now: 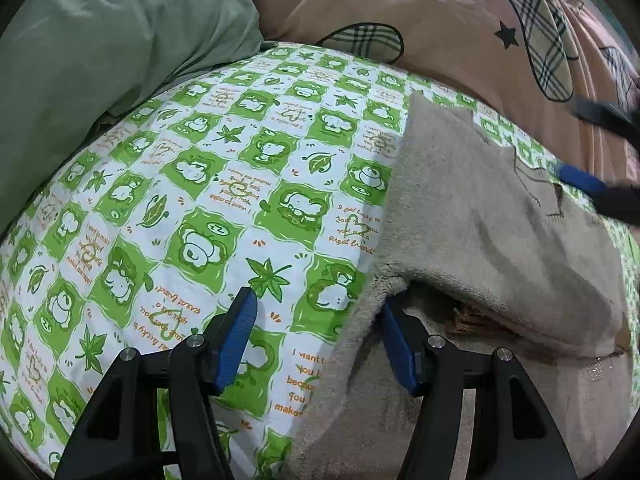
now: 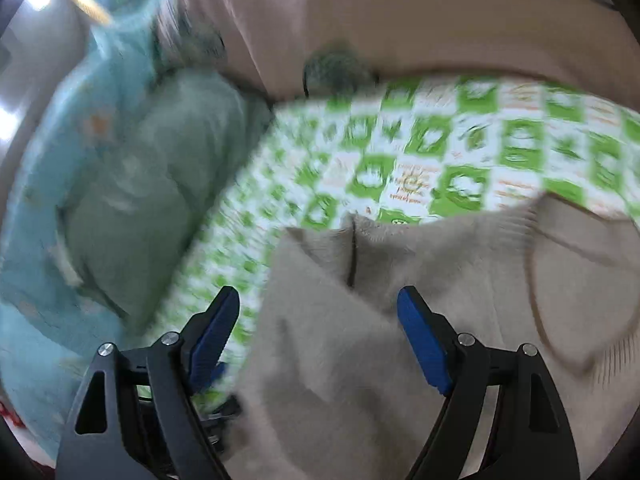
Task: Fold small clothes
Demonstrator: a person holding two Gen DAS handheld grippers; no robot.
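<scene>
A small beige fleece garment [image 1: 480, 216] lies on the green-and-white patterned bedsheet [image 1: 224, 184], folded over itself with a raised fold near me. My left gripper [image 1: 316, 300] is open at the garment's left edge, its right finger [image 1: 396, 344] tucked under the fold. The right gripper shows at the right edge of the left wrist view, a blue finger [image 1: 580, 178] above the garment's far side. In the blurred right wrist view the right gripper [image 2: 320, 296] is open above the same garment [image 2: 400, 280], holding nothing.
A green pillow [image 1: 100, 56] lies at the far left and a peach blanket with plaid patches [image 1: 420, 4] along the back. A light blue quilt [image 2: 48, 208] lies beyond the pillow. The bedsheet [image 2: 440, 140] stretches left of the garment.
</scene>
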